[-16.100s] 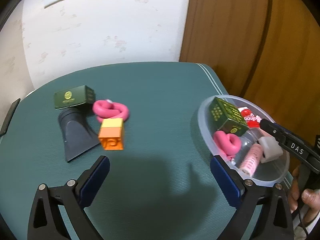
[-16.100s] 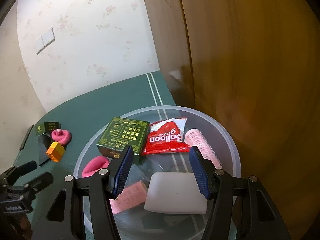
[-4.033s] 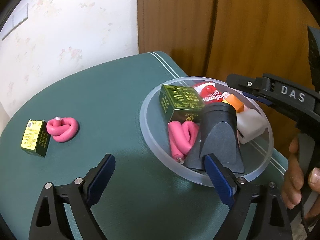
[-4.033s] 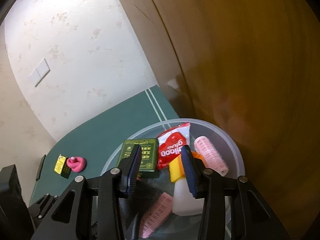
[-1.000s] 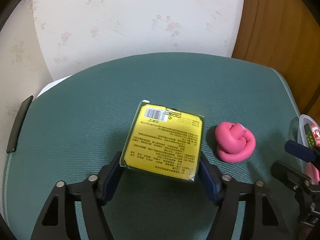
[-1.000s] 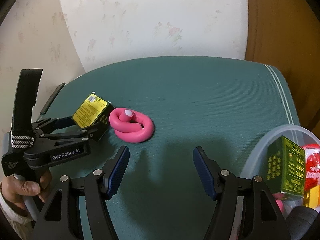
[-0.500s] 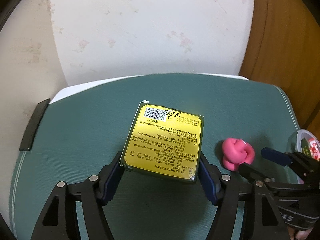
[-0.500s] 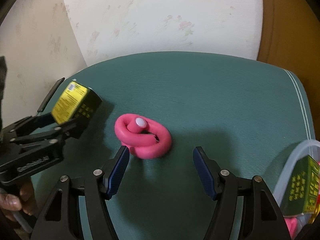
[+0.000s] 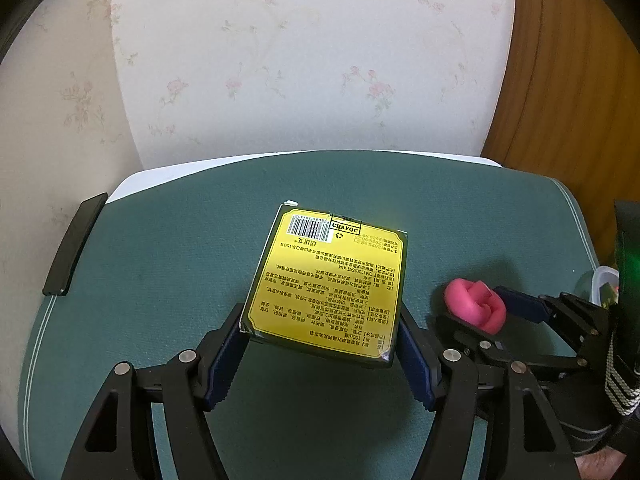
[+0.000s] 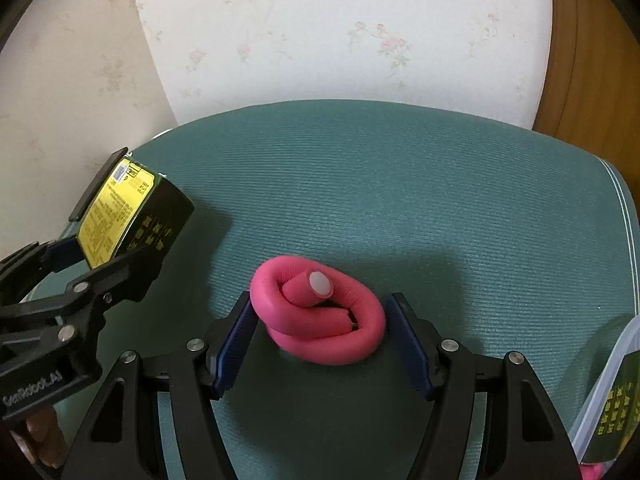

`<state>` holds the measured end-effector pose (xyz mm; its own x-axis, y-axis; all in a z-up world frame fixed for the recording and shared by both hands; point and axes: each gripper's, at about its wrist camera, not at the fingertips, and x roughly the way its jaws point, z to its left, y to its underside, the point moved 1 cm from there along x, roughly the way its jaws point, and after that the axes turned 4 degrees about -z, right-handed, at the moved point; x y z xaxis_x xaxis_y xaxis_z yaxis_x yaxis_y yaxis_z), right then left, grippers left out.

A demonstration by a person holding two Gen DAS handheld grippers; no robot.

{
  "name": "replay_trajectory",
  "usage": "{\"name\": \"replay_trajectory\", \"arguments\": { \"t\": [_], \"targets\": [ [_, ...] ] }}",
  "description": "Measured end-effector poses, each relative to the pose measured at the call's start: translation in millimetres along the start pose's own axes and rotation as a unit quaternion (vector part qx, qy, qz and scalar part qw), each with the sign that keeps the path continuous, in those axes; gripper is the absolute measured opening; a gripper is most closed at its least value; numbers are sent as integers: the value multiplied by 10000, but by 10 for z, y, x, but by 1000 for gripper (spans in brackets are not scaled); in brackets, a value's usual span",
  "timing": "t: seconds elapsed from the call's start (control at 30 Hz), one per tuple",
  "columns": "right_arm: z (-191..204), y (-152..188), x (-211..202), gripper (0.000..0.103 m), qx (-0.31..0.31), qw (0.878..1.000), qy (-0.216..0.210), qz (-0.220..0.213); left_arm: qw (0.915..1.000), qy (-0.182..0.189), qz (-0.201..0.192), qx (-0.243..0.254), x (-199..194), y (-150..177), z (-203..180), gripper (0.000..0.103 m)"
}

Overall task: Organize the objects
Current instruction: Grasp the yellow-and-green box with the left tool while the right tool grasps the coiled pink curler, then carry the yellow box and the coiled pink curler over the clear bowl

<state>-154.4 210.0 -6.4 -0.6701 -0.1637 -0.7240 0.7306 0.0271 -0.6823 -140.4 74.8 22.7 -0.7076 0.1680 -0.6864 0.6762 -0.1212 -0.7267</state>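
Left gripper (image 9: 322,354): fingers clamped on either side of the yellow-faced box (image 9: 330,282), holding it above the green mat (image 9: 160,280); right gripper (image 10: 320,346): fingers spread, straddling the pink coil (image 10: 320,316) on the mat, pads just beside it.

Both wrist views look down close over the green table (image 9: 160,280), sharing the pink coil (image 10: 320,316).

Two grippers are working over the green mat (image 10: 400,184). Two dark green boxes are showing: one (image 9: 328,280) at the left, its yellow label up, another (image 10: 618,404) in the clear bowl (image 10: 604,384) at the far right. One pink foam coil (image 10: 320,316) is lying in the middle. One black flat bar (image 9: 74,244) is sitting at the mat's far left edge.
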Motion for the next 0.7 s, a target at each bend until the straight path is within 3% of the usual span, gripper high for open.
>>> {"name": "replay_trajectory", "arguments": {
  "t": [0.4,0.7],
  "targets": [
    [-67,38,-210,62,179,9997,42,-188,9999,73,-70,82,-119,34,-99,73],
    [-165,105,-517,62,304,9974,400,-520,9996,186,-162,126,-280,95,-191,73]
  ]
}}
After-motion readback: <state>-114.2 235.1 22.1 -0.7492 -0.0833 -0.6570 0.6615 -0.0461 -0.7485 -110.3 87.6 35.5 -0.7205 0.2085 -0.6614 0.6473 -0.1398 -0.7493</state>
